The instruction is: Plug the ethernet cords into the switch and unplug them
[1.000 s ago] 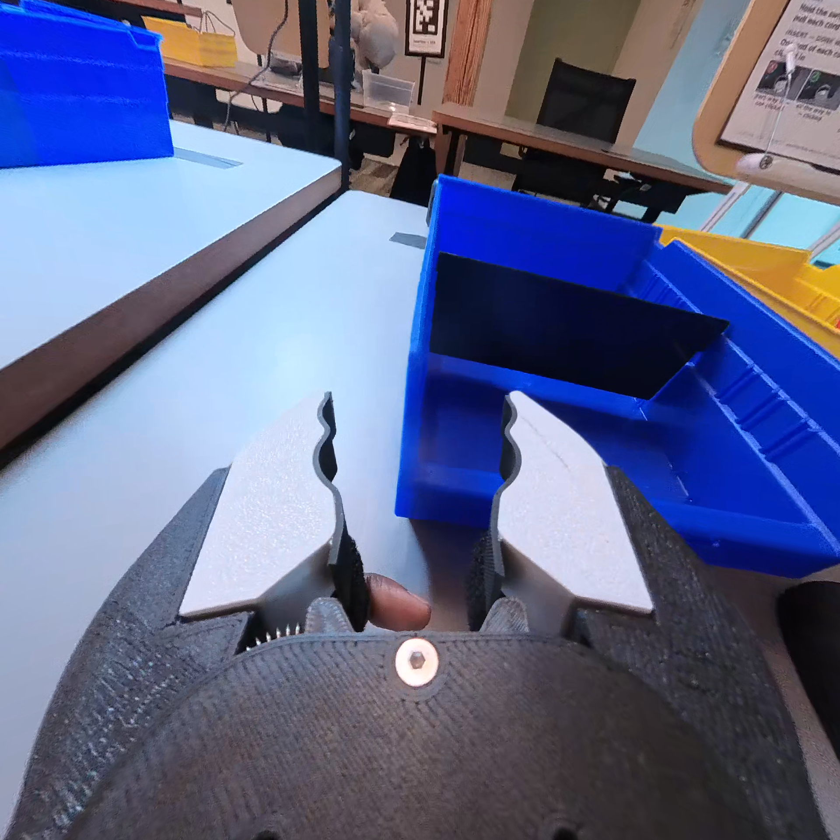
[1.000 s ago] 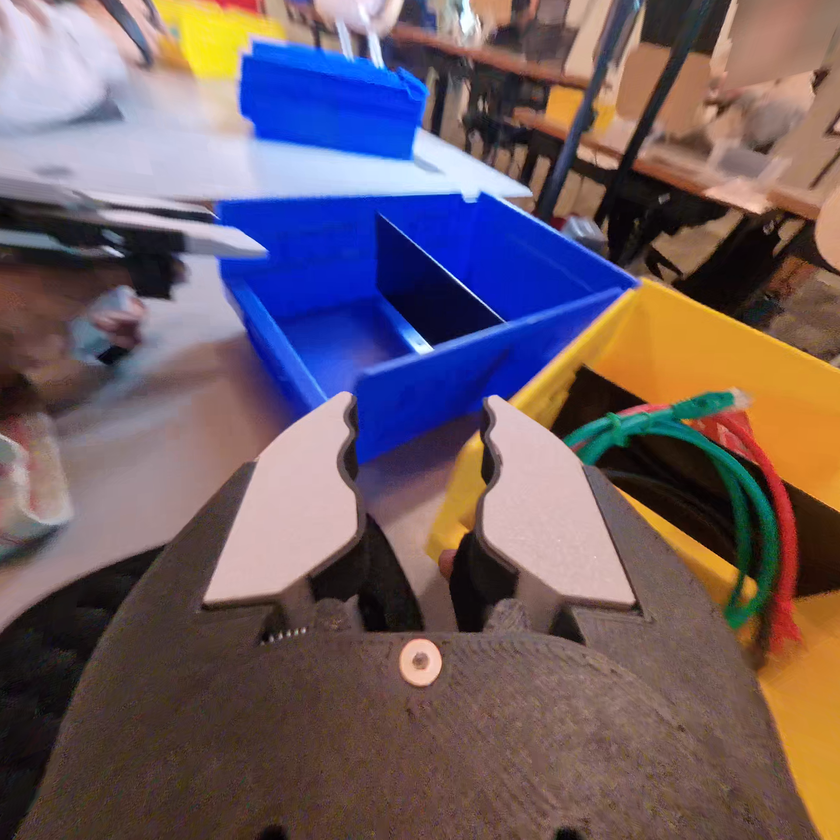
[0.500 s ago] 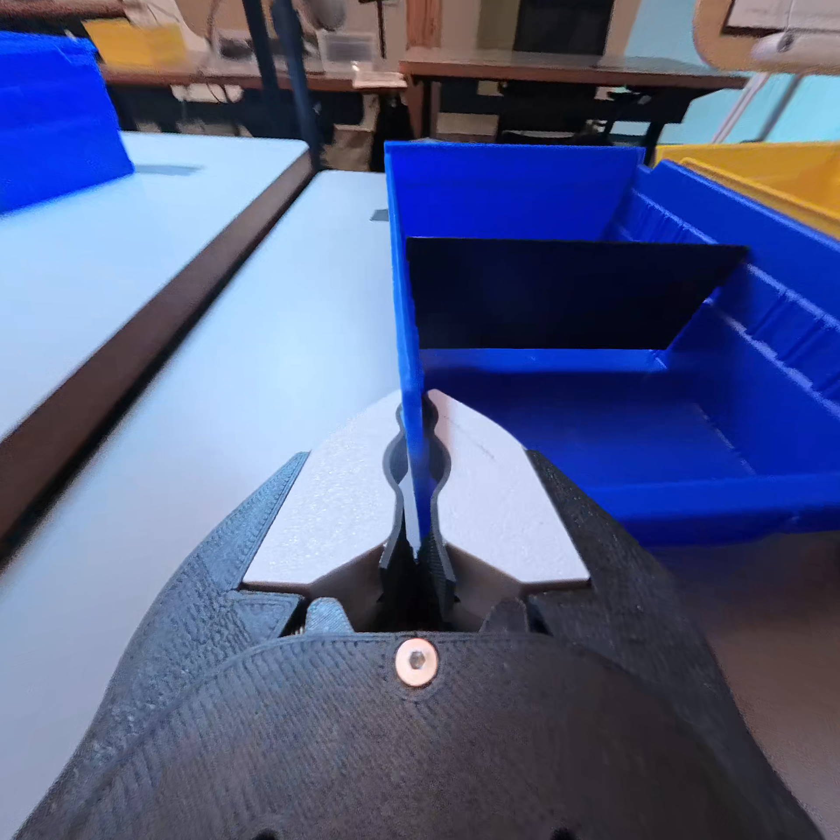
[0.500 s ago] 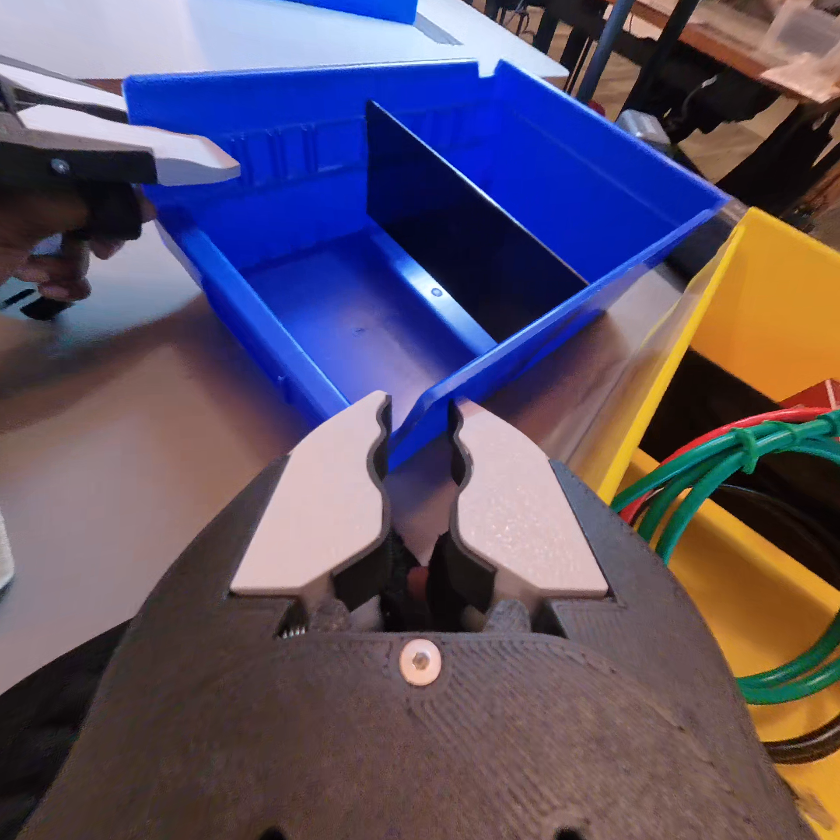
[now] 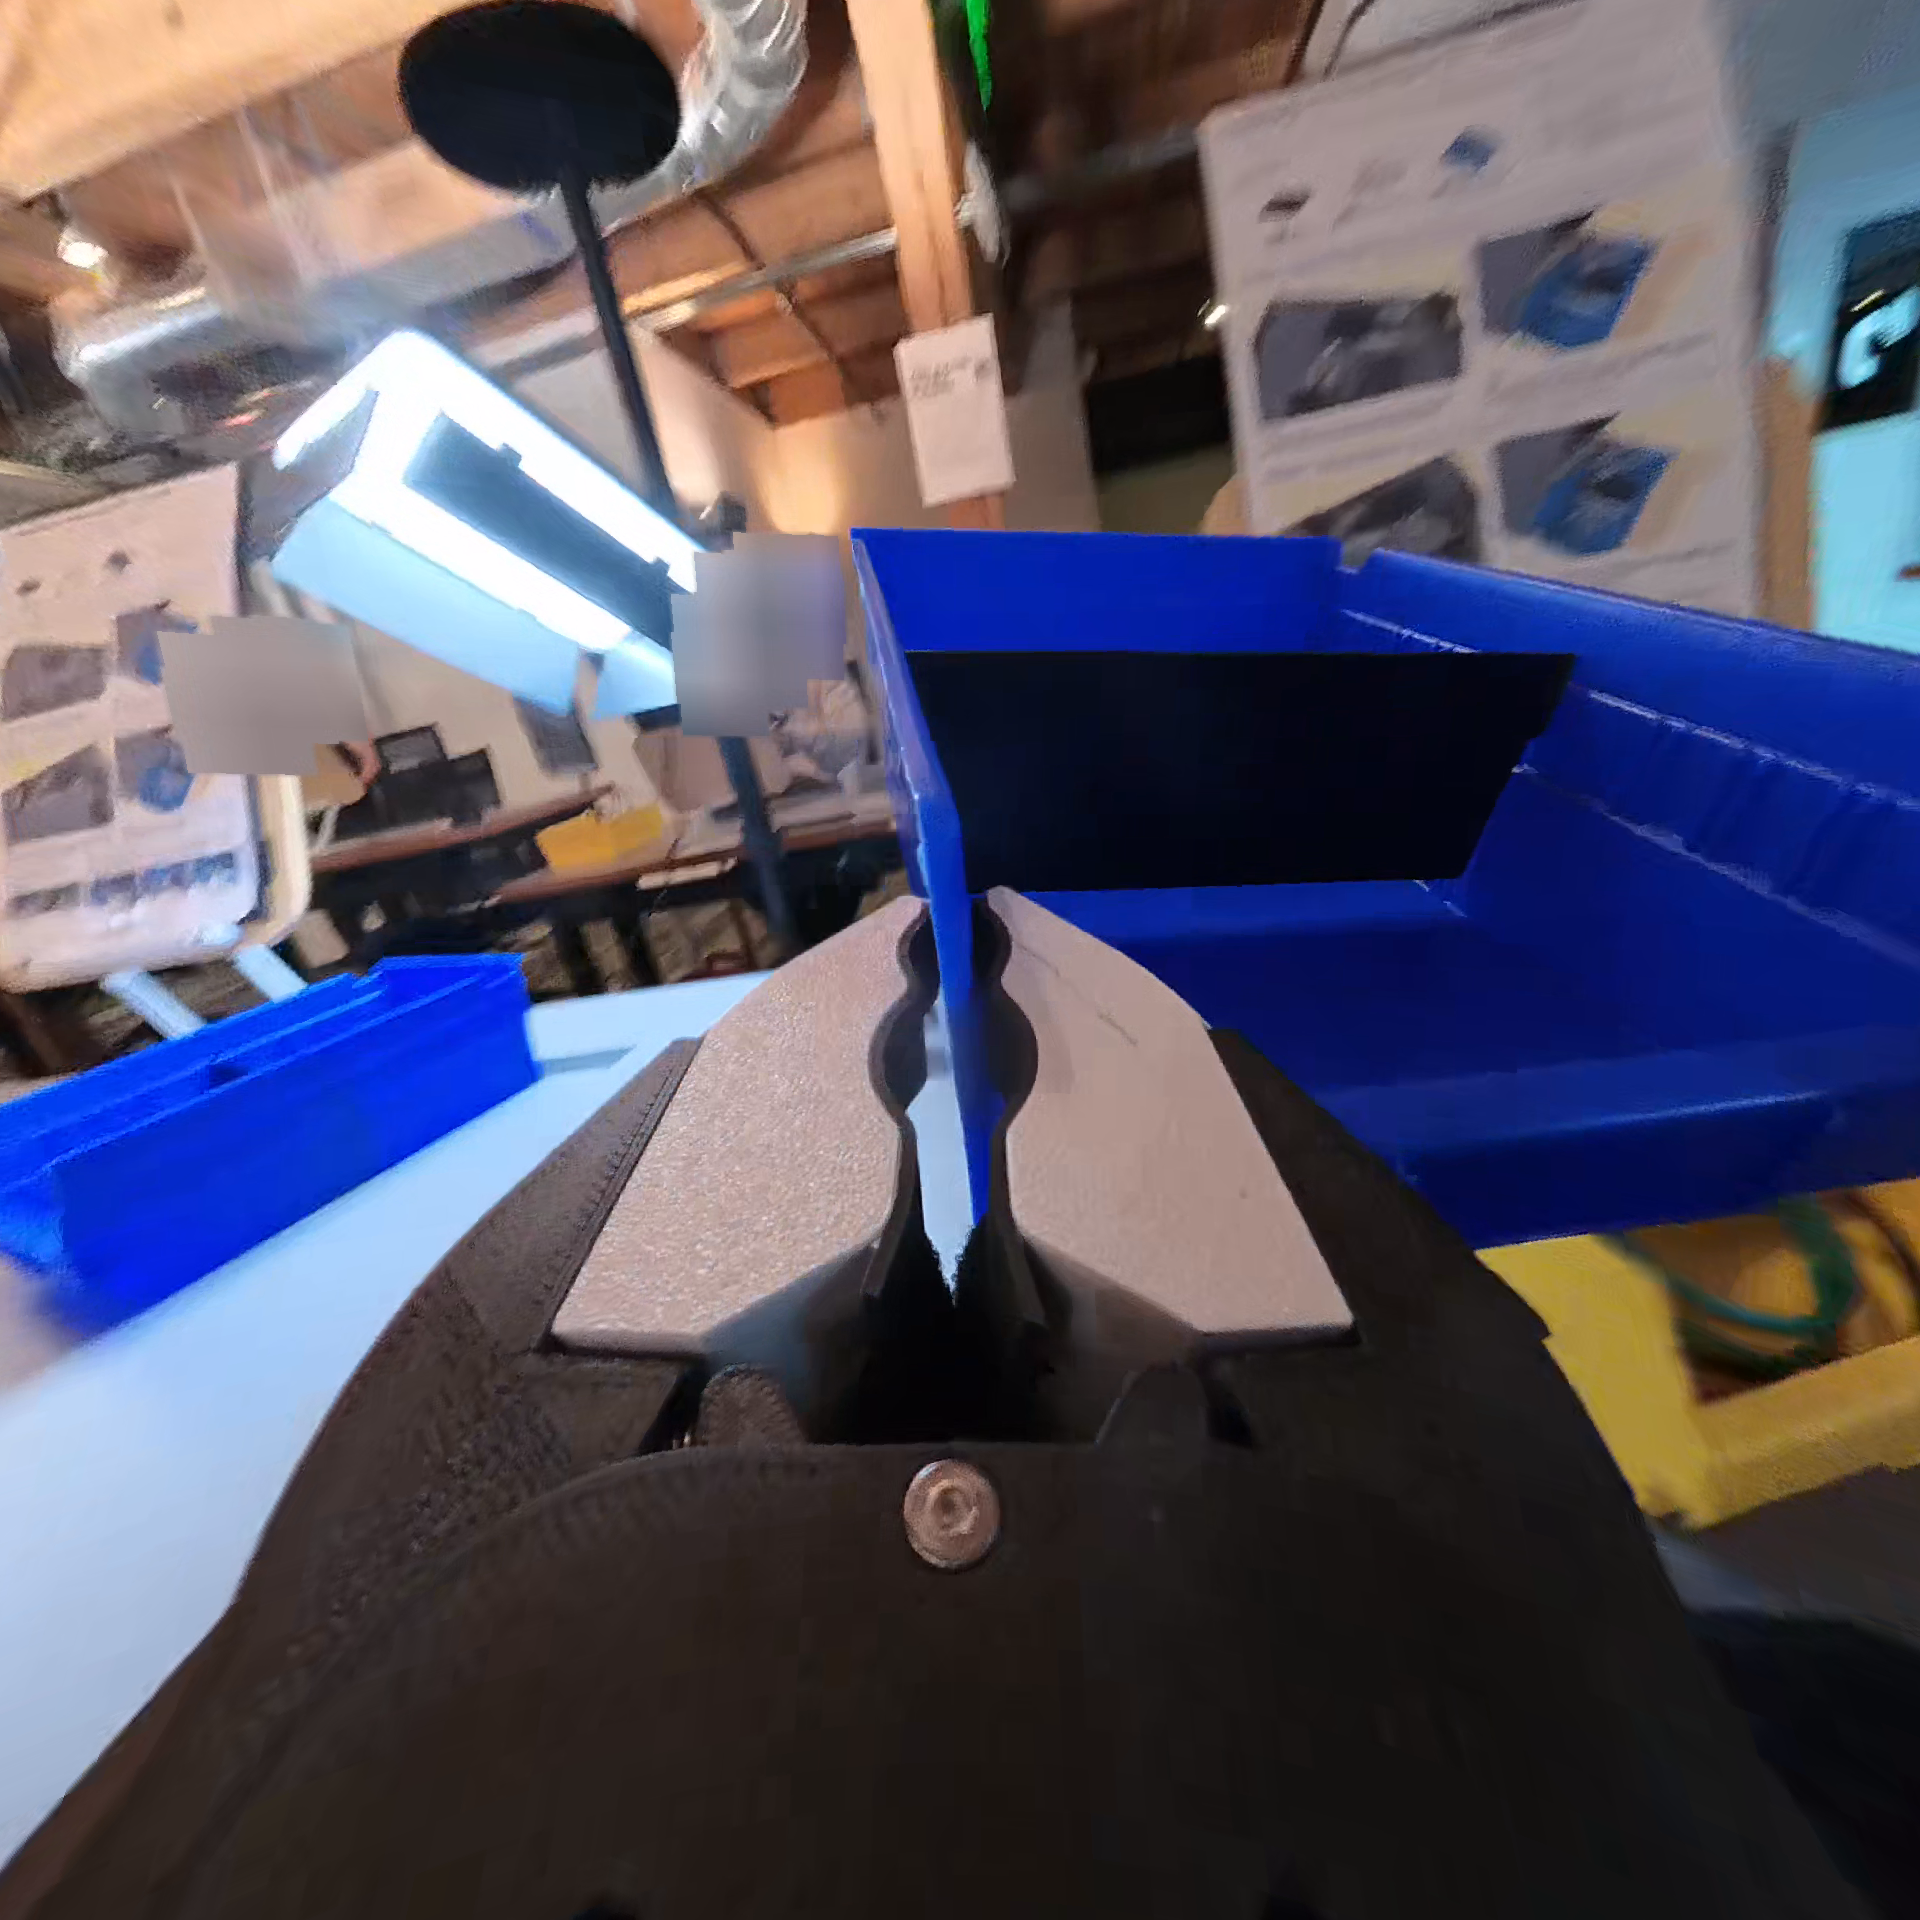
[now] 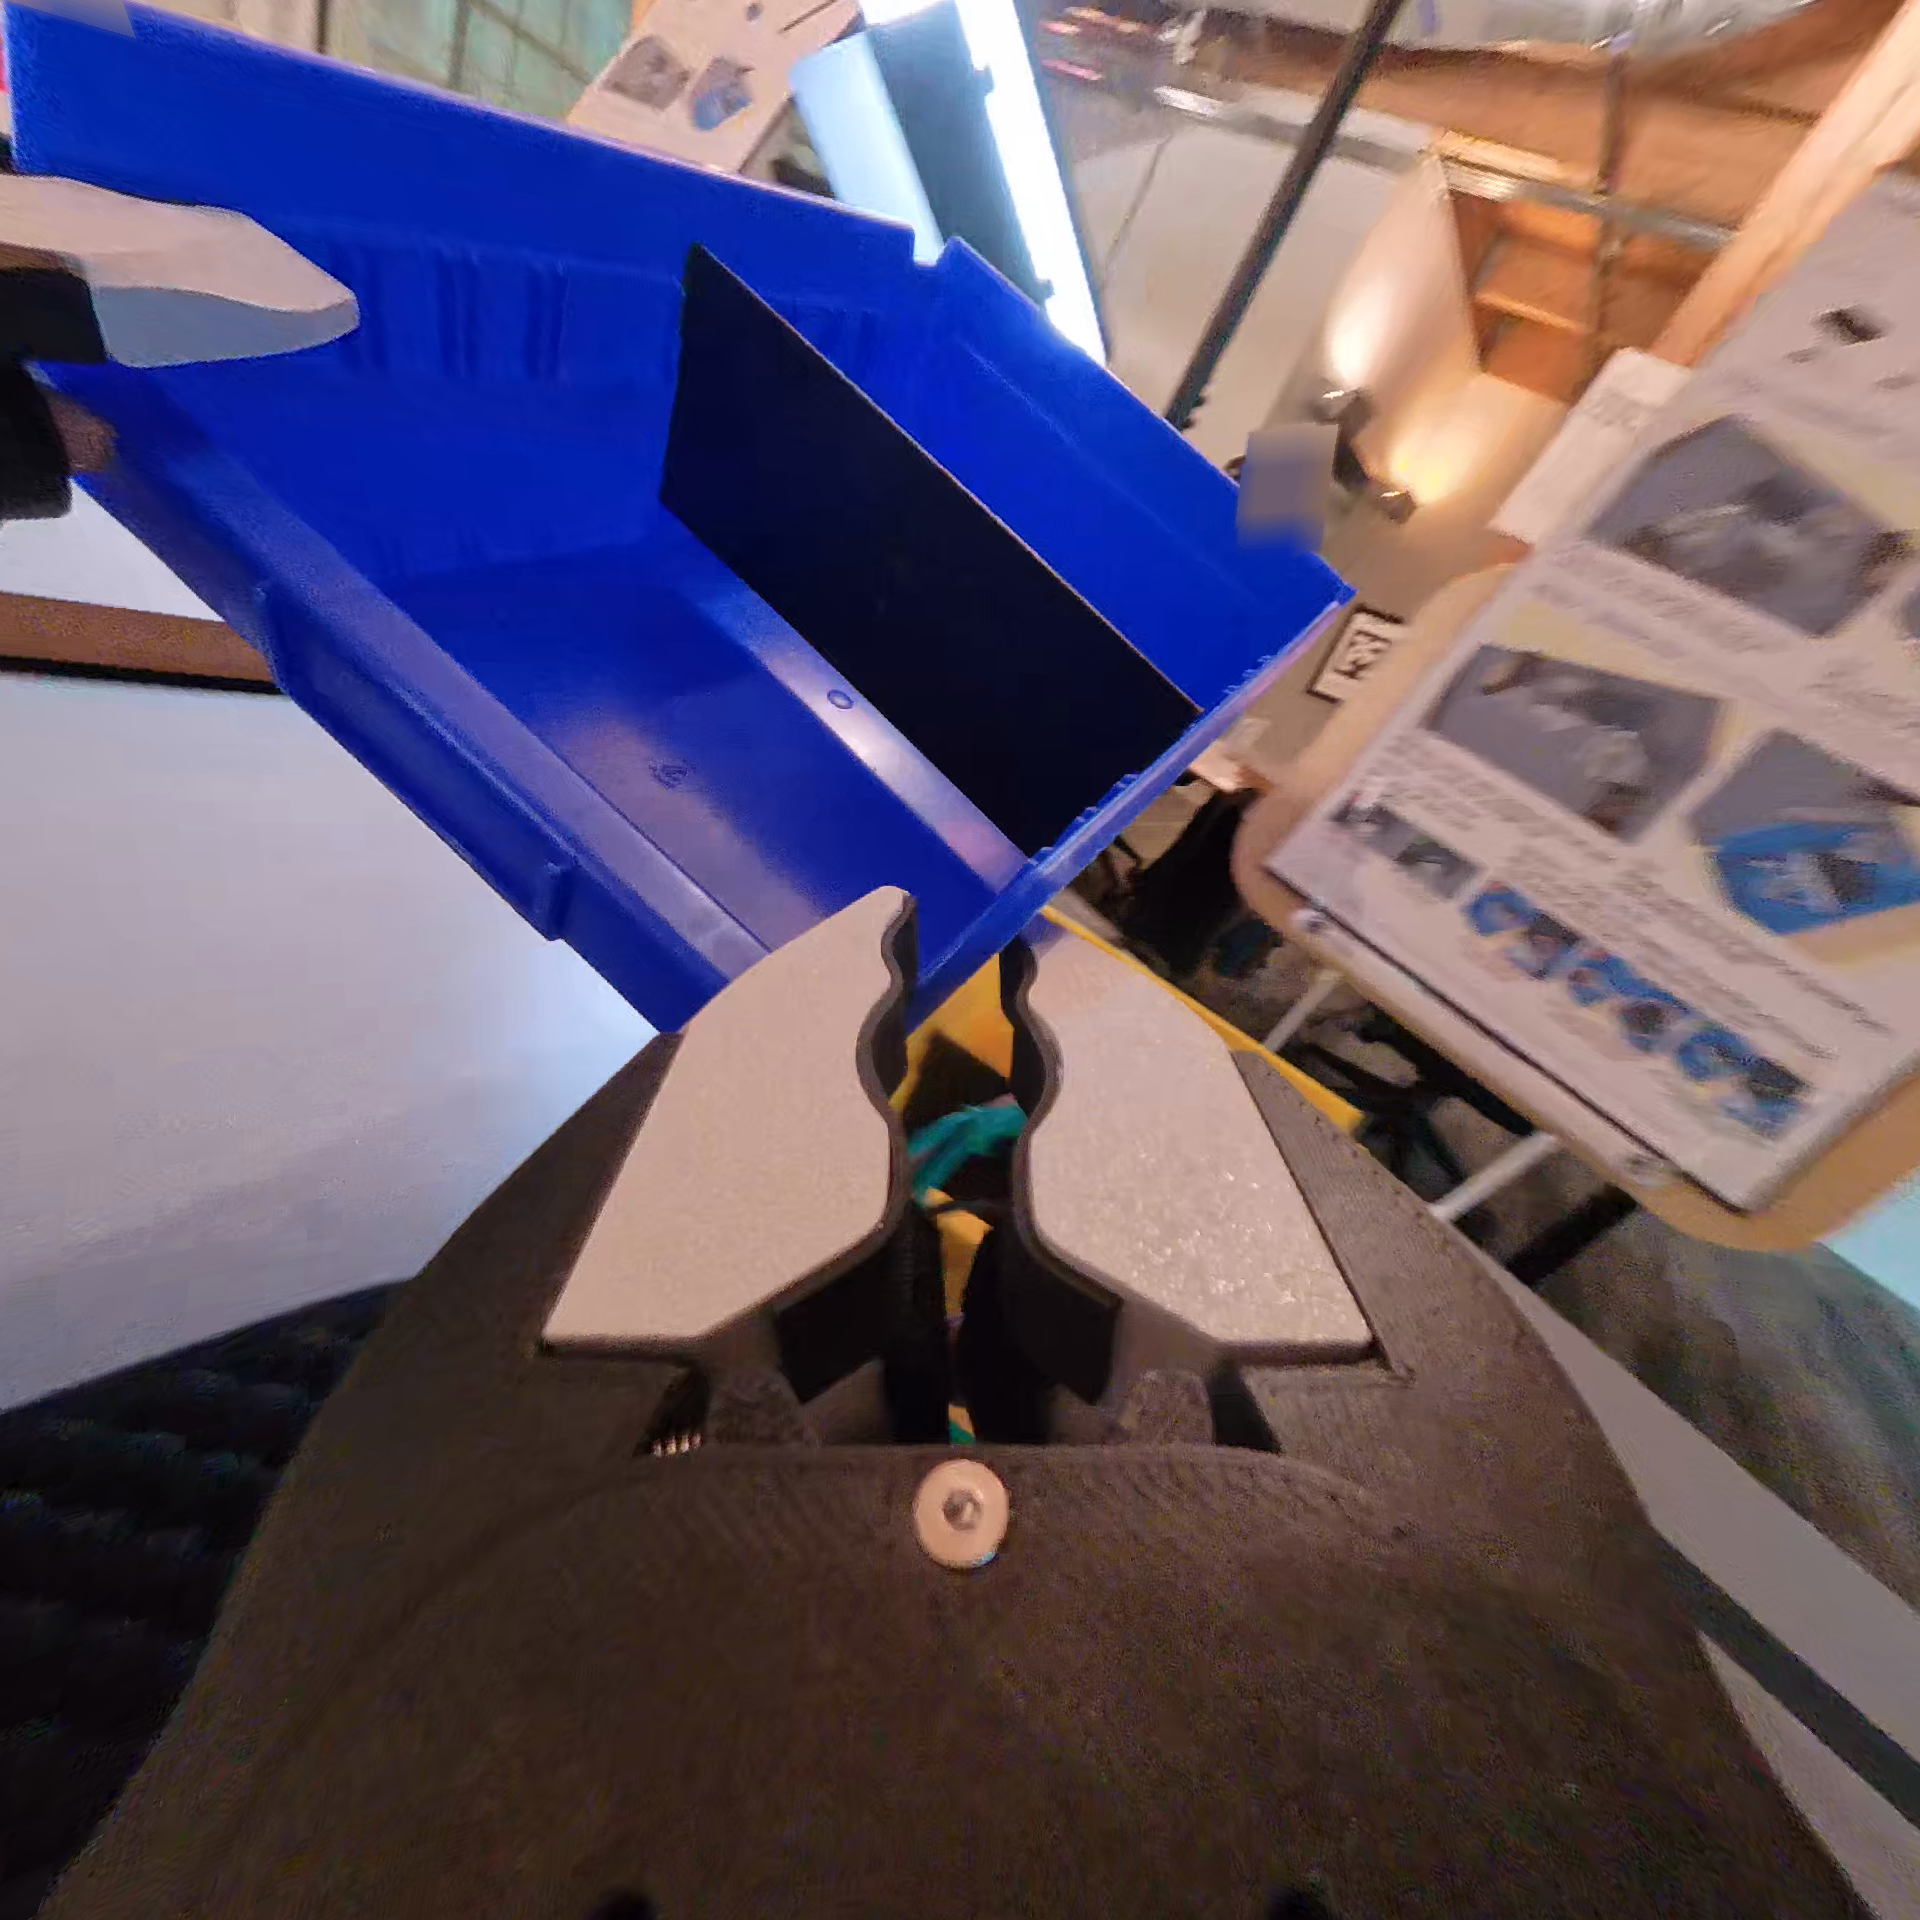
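I've got the blue bin [image 5: 1455,997] up off the worktop [image 6: 260,987] now, tilted, with a gripper on each side. My left gripper [image 5: 961,1039] is clenched on the bin's left wall, the thin blue edge pinched between its fingers. My right gripper [image 6: 961,997] is closed down at the bin's near corner; the rim sits at its fingertips, though a slit stays between them lower down. The bin is empty apart from its black divider [image 6: 914,582].

On the job itself, nothing is plugged yet, by my reading: no switch shows in either view. The ethernet cords [image 5: 1787,1299], green among them, lie in the yellow bin [image 5: 1558,1382] beneath.

Half a second ago the blue bin sat flat on the worktop with my right gripper only closing in; now it hangs in the air, and both cameras look upward at the rafters.
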